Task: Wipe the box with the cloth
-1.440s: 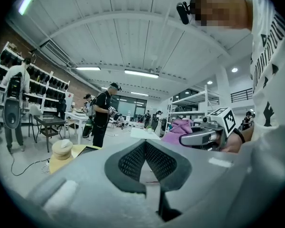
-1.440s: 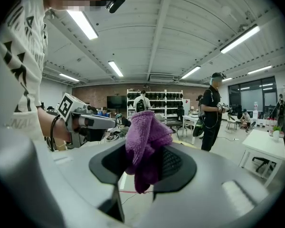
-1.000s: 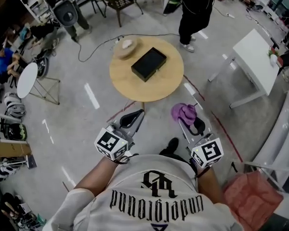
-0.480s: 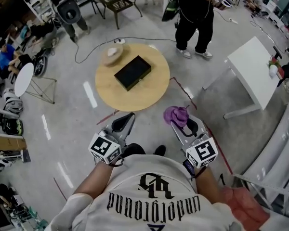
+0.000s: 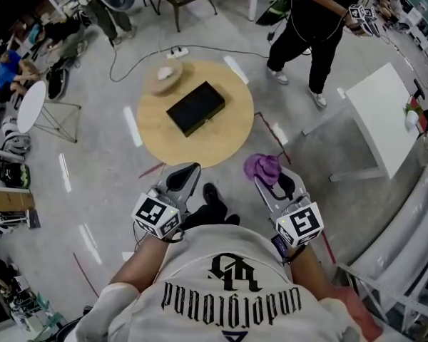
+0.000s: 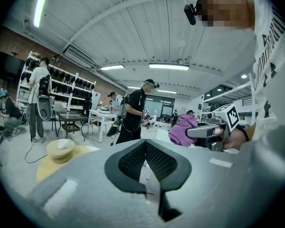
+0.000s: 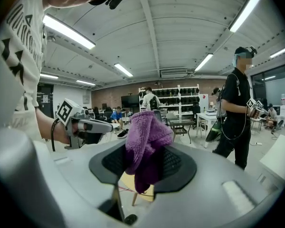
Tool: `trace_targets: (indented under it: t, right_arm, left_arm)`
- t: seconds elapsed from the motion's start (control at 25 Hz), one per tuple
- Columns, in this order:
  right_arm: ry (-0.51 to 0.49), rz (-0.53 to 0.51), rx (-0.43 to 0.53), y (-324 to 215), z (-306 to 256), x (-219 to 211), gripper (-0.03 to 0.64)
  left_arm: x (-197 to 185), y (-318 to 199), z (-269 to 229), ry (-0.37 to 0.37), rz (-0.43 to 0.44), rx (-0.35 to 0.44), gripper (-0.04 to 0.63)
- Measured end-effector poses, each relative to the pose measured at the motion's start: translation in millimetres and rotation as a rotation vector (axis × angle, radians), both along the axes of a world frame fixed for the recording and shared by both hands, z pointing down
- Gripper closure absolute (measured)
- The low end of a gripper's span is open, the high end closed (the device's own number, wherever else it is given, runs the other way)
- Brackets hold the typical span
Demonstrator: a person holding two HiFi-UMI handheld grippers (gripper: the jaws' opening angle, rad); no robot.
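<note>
Clamps the purple cloth (image 5: 262, 168) in the right gripper (image 5: 273, 186), carries the left gripper (image 5: 185, 177) with jaws pressed together and empty, faces the black box (image 5: 195, 108) lying on the round table (image 5: 228, 140), near perhaps a bowl (image 5: 163, 78).

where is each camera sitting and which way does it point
Head view: on the person's head, looking steeply down at the round table and black box; shirt, left gripper and right gripper with purple cloth show.
Left gripper view: on the left gripper, looking about level along its shut jaws; shirt and right hand at right.
Right gripper view: on the right gripper, looking along jaws shut on the cloth; shirt, left forearm at left.
Shared: each gripper view shows the other gripper.
</note>
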State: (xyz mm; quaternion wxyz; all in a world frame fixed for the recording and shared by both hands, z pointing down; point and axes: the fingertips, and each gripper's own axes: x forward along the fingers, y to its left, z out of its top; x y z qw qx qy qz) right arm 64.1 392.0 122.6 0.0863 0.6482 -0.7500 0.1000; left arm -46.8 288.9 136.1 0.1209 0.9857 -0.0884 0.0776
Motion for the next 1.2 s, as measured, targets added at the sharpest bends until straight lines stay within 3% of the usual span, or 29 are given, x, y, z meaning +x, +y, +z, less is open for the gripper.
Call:
trace_targets:
  t: [0.6,0.8,1.2]
  right_arm:
    - [-0.021,-0.029,-0.034,-147.6,9.2,38.1,0.468]
    - [-0.011,-0.054,-0.047,-180.1,12.0,31.5,0.468]
    - [-0.021,-0.15,-0.111,-237.1,42.2,39.5,0.468]
  left_arm:
    - [10.7,-138.8,17.6,-0.027,-0.072,-0.05,0.588]
    - [-1.0,-161.2,15.4,-0.026,-0.078,-0.052,0.588]
    - [-5.5,-204.0,41.5,-0.037,-0.202,-0.103,0.588]
